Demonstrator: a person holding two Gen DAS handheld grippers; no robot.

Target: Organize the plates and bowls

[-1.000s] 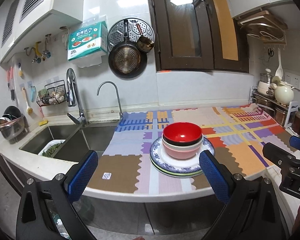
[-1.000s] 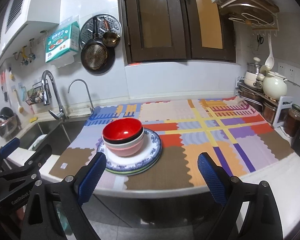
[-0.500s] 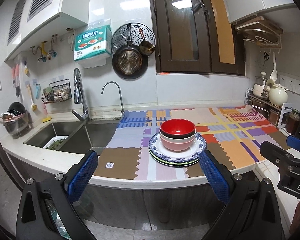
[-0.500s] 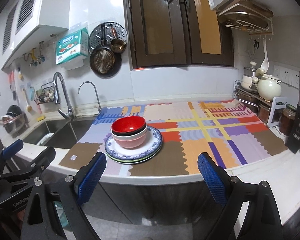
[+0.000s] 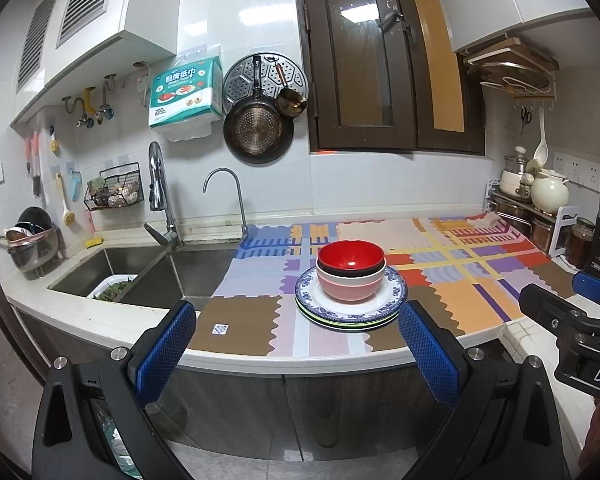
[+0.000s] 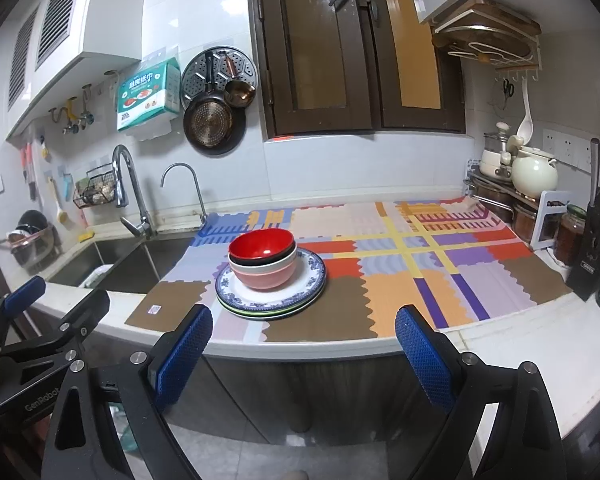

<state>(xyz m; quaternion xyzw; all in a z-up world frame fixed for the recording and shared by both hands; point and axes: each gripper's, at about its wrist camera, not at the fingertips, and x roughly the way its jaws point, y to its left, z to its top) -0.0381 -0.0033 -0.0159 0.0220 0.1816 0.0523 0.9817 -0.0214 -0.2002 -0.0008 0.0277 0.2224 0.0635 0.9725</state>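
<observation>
A stack of bowls (image 5: 351, 274), red one on top, then a white and a pink one, sits on a stack of plates (image 5: 394, 300) with a blue-patterned rim on the colourful mat. The stacks also show in the right wrist view, bowls (image 6: 262, 262) on plates (image 6: 308, 284). My left gripper (image 5: 296, 350) is open and empty, held off the counter's front edge, well short of the plates. My right gripper (image 6: 302, 354) is open and empty, also off the front edge, to the right of the left one.
A sink (image 5: 148, 268) with a tap (image 5: 160, 196) lies left of the mat. Pots, jars and a knife block (image 6: 596, 240) crowd the right end. Pans (image 5: 258, 128) hang on the wall. The counter's front edge (image 5: 300, 358) lies between the grippers and the dishes.
Both grippers have drawn back from the counter and slightly down; the dish stack looks smaller and farther. The bowls and plates have not moved.
</observation>
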